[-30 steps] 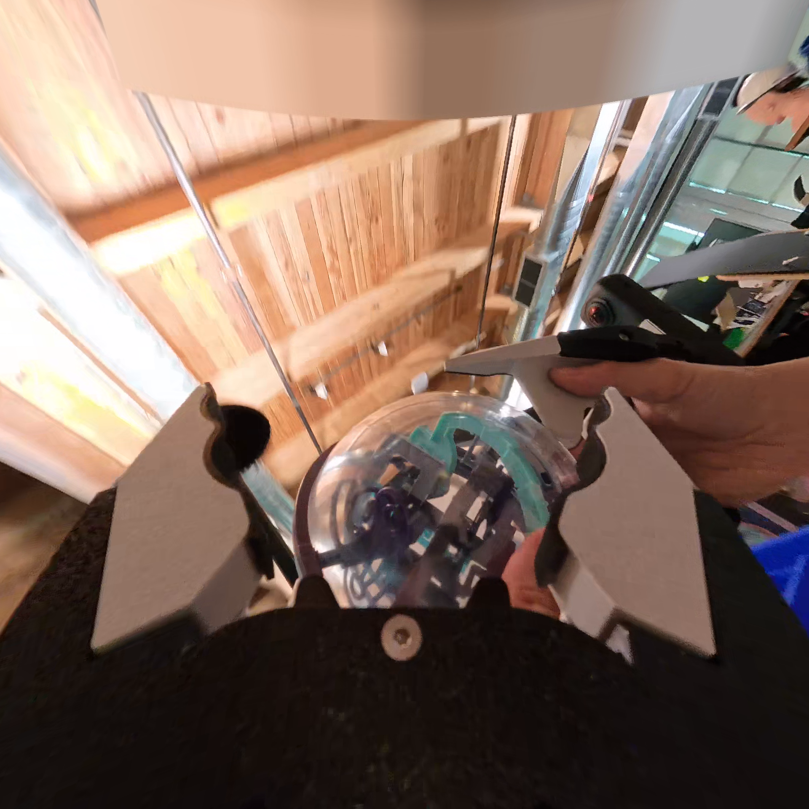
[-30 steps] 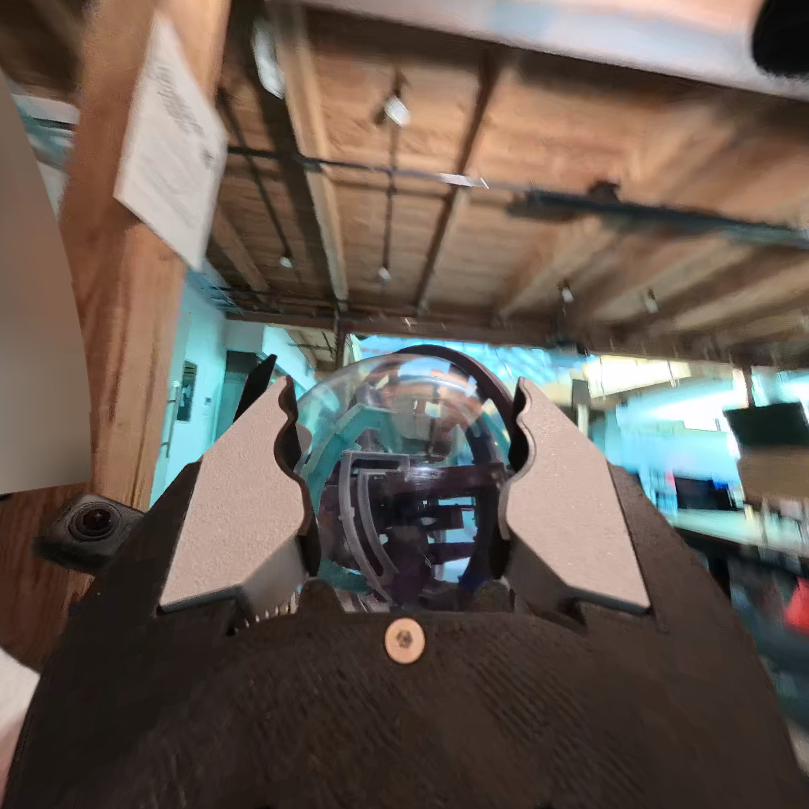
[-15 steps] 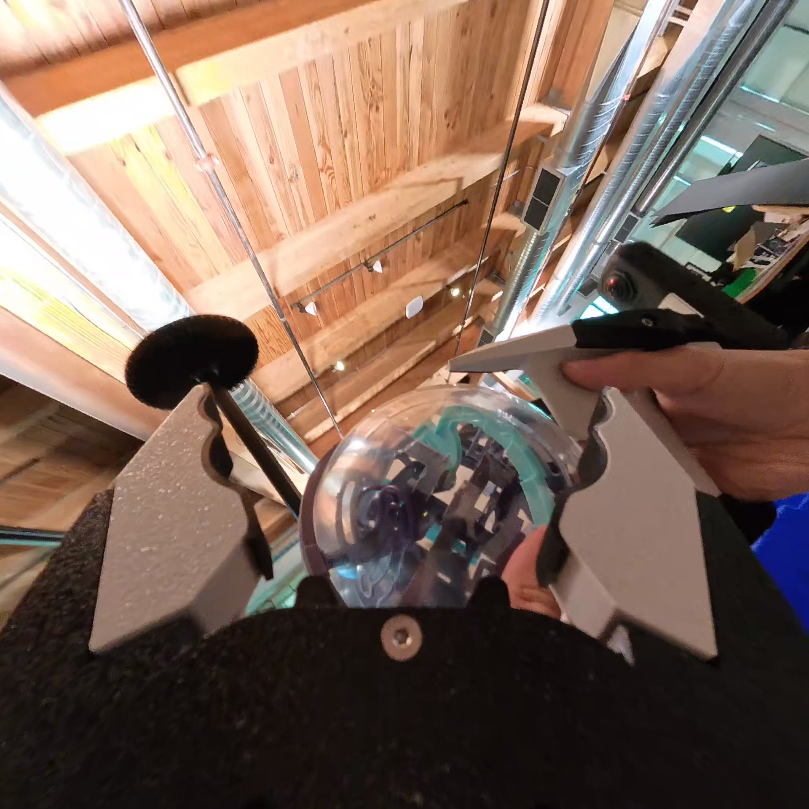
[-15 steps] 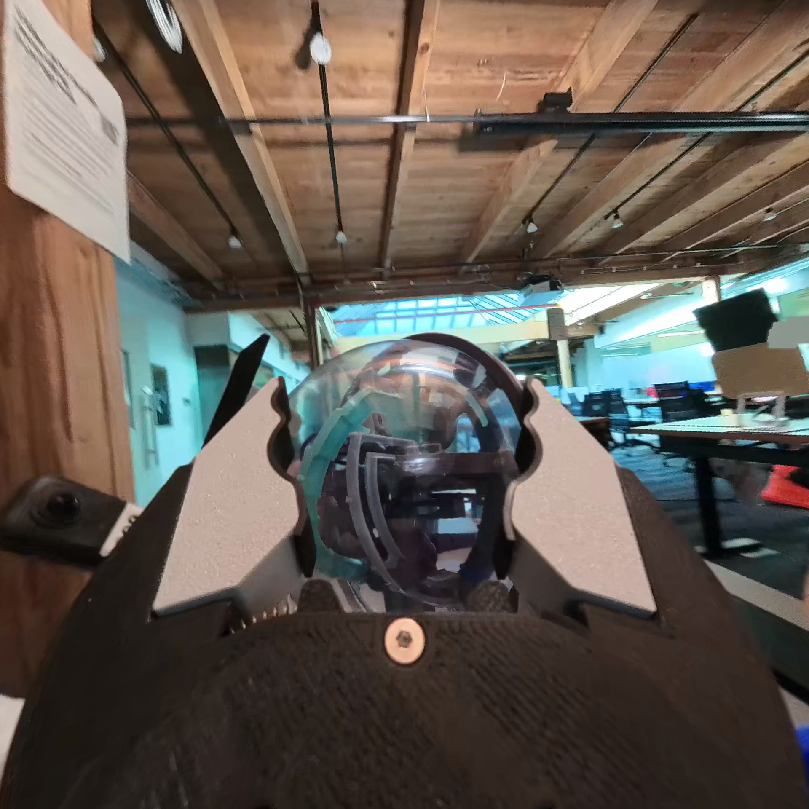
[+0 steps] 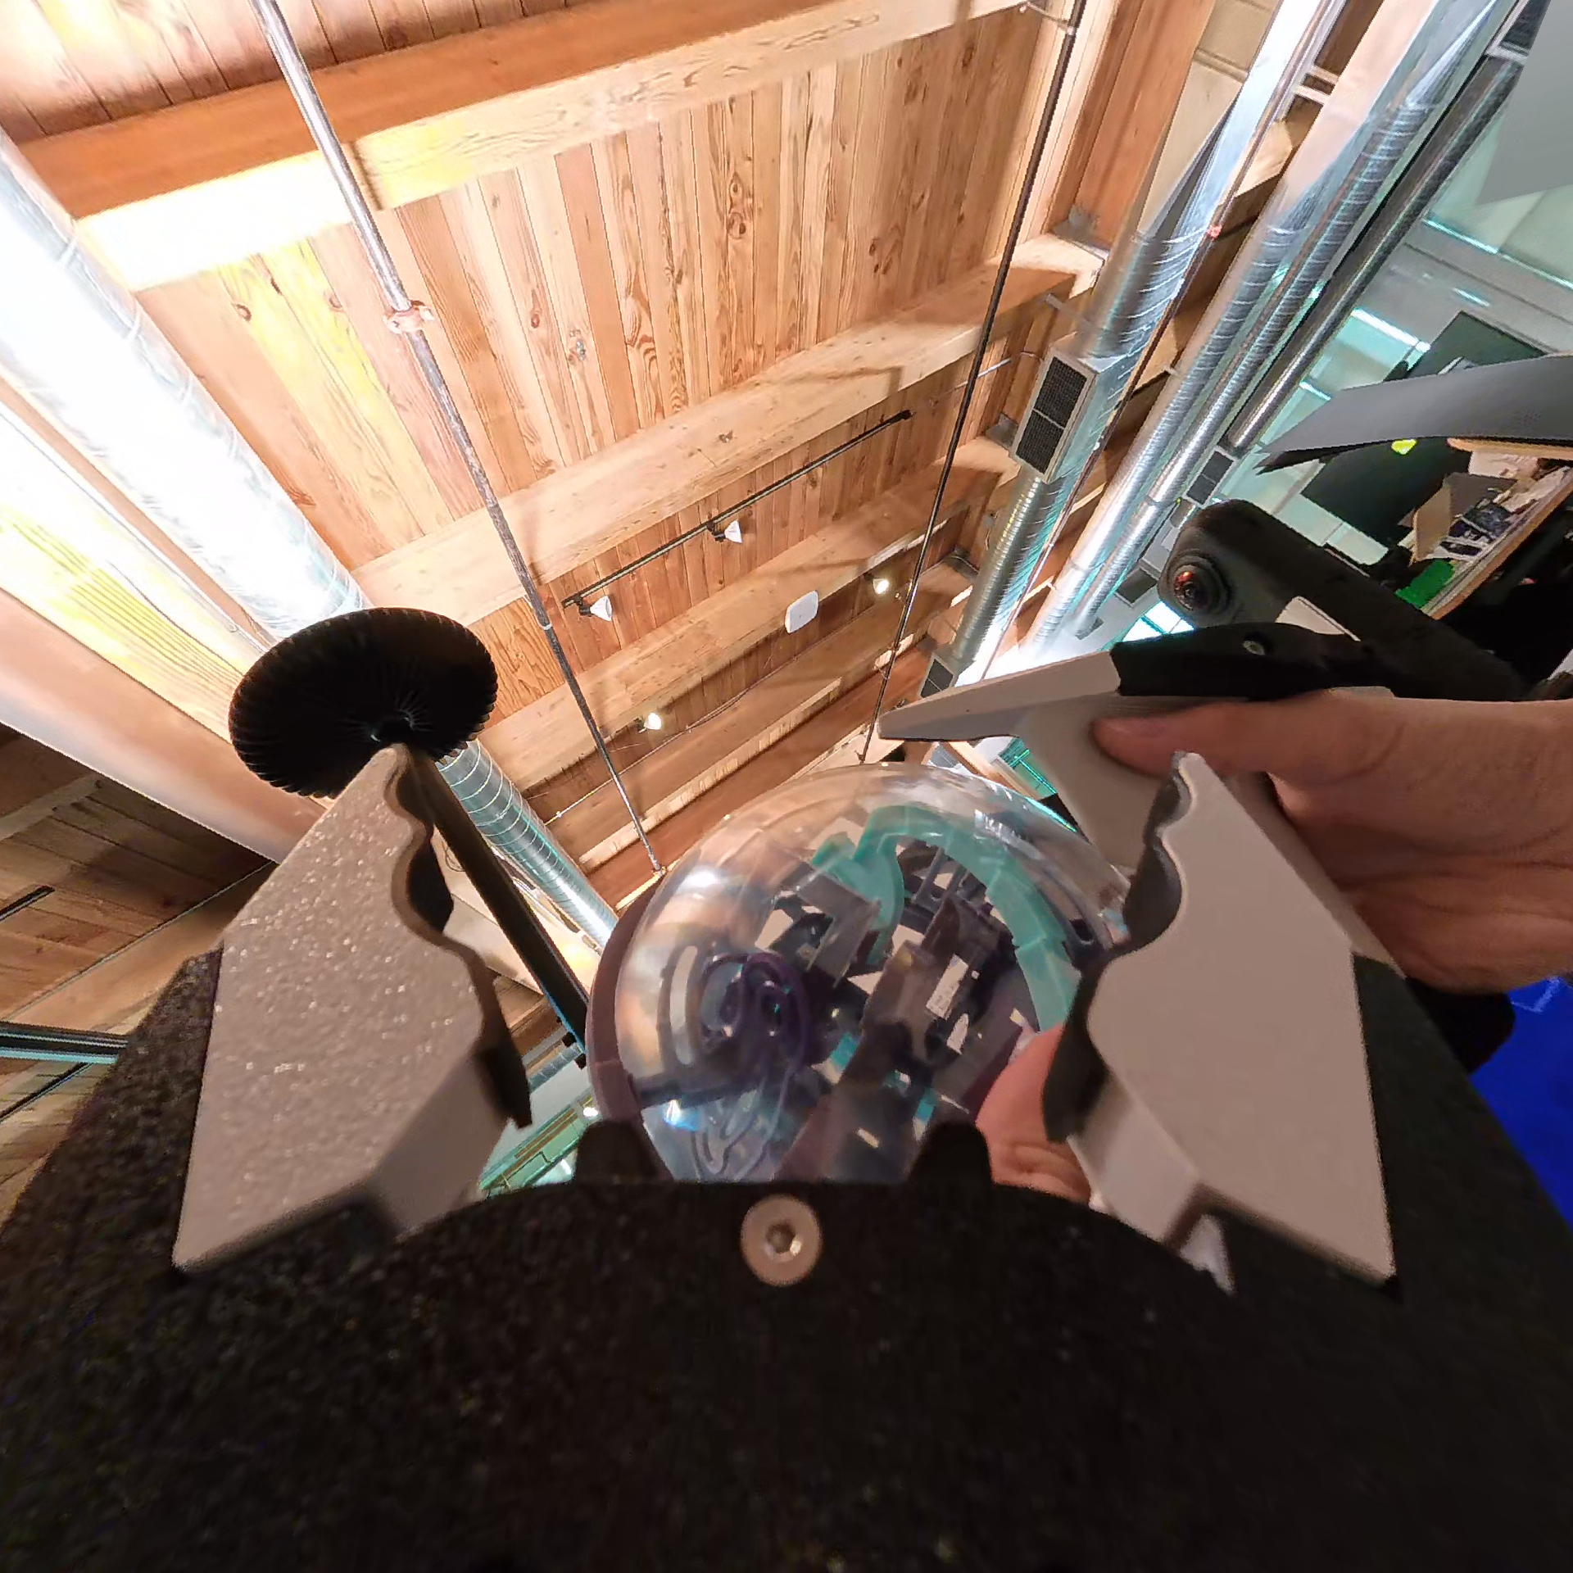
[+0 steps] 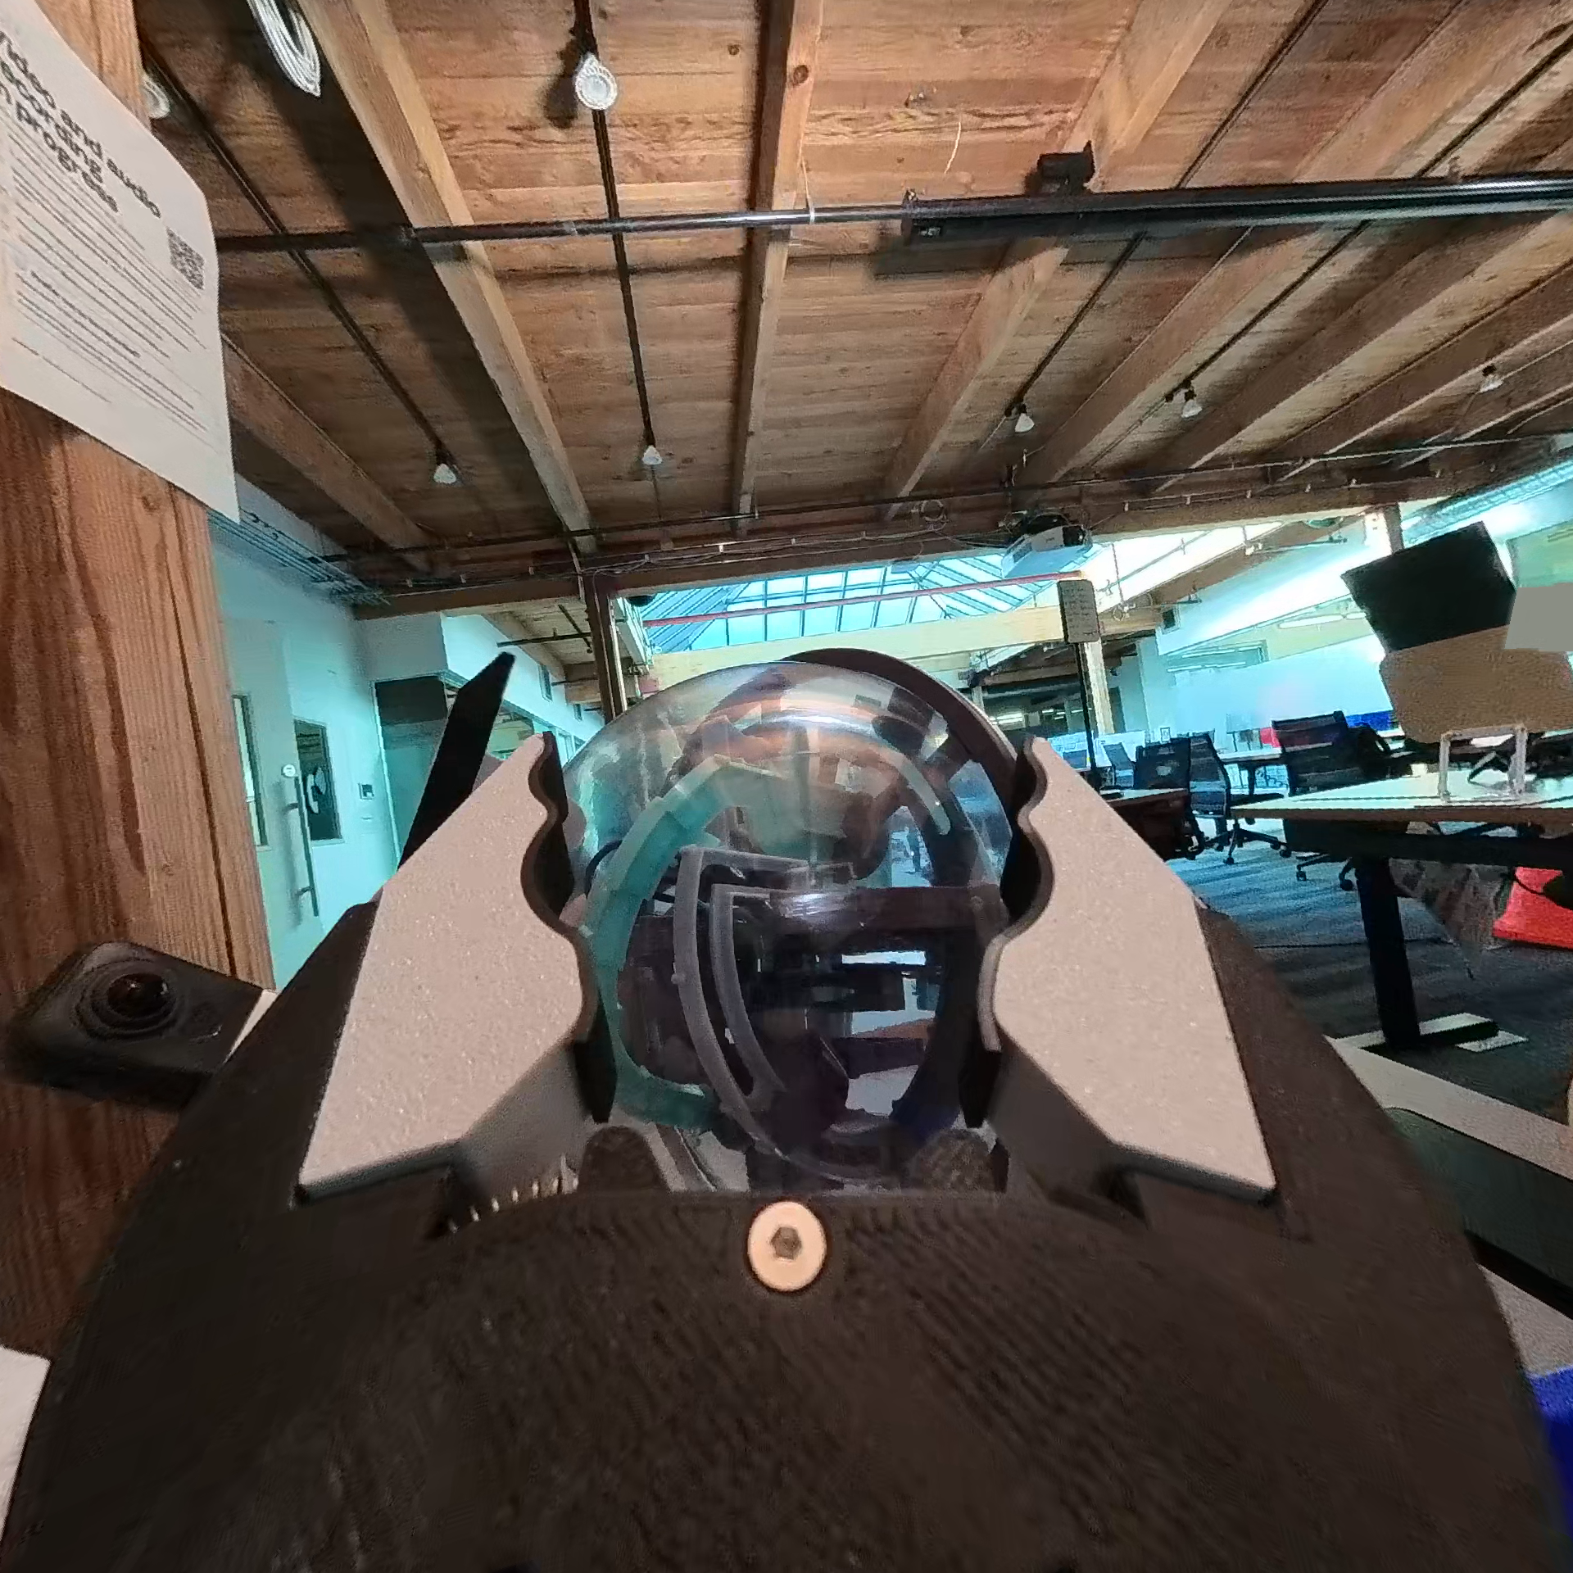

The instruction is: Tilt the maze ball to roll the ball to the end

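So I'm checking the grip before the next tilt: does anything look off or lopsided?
One thing: the left gripper stands wide open, and the maze ball sits off to its right finger, a clear gap at the left finger. The right gripper clamps the ball squarely. No damage shows.

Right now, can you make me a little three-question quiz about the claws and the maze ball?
1. True or false: the right claw grips the clear maze ball on both sides.
2. The left claw is: A) shut on the ball, B) wide open, C) holding a cup.
3. Fill in: the curved track inside the ball is ____ coloured.

Key: 1 true; 2 B; 3 teal.
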### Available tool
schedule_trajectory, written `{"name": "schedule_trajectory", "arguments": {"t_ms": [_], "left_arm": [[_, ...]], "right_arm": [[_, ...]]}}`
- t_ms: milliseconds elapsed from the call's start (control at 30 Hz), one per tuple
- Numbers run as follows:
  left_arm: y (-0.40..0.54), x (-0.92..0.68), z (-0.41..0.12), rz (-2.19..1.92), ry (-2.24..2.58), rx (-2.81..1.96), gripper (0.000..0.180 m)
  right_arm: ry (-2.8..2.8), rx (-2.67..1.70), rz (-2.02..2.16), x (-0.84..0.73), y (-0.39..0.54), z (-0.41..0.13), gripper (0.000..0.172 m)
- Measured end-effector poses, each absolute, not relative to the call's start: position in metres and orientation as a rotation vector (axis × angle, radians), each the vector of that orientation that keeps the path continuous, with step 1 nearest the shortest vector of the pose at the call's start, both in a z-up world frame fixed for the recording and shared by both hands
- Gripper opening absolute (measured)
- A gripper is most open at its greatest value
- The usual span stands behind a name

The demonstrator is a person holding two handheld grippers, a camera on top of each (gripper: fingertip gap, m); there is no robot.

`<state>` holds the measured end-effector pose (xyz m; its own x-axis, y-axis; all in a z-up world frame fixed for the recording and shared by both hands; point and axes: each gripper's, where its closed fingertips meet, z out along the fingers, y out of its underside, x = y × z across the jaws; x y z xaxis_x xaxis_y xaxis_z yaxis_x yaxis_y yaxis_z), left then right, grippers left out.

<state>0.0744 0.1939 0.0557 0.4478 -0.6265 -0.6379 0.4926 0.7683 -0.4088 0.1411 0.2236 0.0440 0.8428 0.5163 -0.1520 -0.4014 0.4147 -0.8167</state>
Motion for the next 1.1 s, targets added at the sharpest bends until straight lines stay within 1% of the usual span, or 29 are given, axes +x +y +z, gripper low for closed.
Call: {"name": "schedule_trajectory", "arguments": {"t_ms": [167,233,333,367,433,467,533,567,633,1000,1100], "left_arm": [[0.186,0.070,0.056,-0.684,0.848,-0.108,0.156],[0.165,0.053,0.062,-0.650,0.806,0.029,0.156],[0.120,0.020,0.066,-0.562,0.715,0.293,0.157],[0.132,0.030,0.068,-0.579,0.729,0.202,0.157],[0.182,0.071,0.059,-0.681,0.834,-0.132,0.157],[0.197,0.081,0.053,-0.709,0.862,-0.238,0.157],[0.191,0.074,0.057,-0.693,0.850,-0.186,0.157],[0.183,0.067,0.061,-0.672,0.832,-0.132,0.157],[0.180,0.067,0.062,-0.659,0.822,-0.118,0.156],[0.186,0.076,0.055,-0.697,0.838,-0.152,0.156],[0.180,0.074,0.053,-0.653,0.847,-0.101,0.157]], "right_arm": [[-0.200,-0.934,0.537,0.135,0.214,0.051,0.102],[-0.334,-0.780,0.453,0.115,0.183,0.070,0.096],[-0.564,-0.607,0.278,0.075,0.134,0.092,0.098],[-0.516,-0.658,0.274,0.083,0.146,0.090,0.099],[-0.324,-0.905,0.364,0.120,0.200,0.061,0.107],[-0.242,-0.961,0.441,0.132,0.213,0.050,0.103],[-0.187,-0.933,0.532,0.137,0.209,0.055,0.094],[-0.201,-0.918,0.540,0.134,0.204,0.060,0.093],[-0.224,-0.921,0.518,0.132,0.200,0.067,0.092],[-0.233,-0.929,0.485,0.137,0.203,0.060,0.090],[-0.268,-0.885,0.479,0.134,0.198,0.062,0.093]]}}
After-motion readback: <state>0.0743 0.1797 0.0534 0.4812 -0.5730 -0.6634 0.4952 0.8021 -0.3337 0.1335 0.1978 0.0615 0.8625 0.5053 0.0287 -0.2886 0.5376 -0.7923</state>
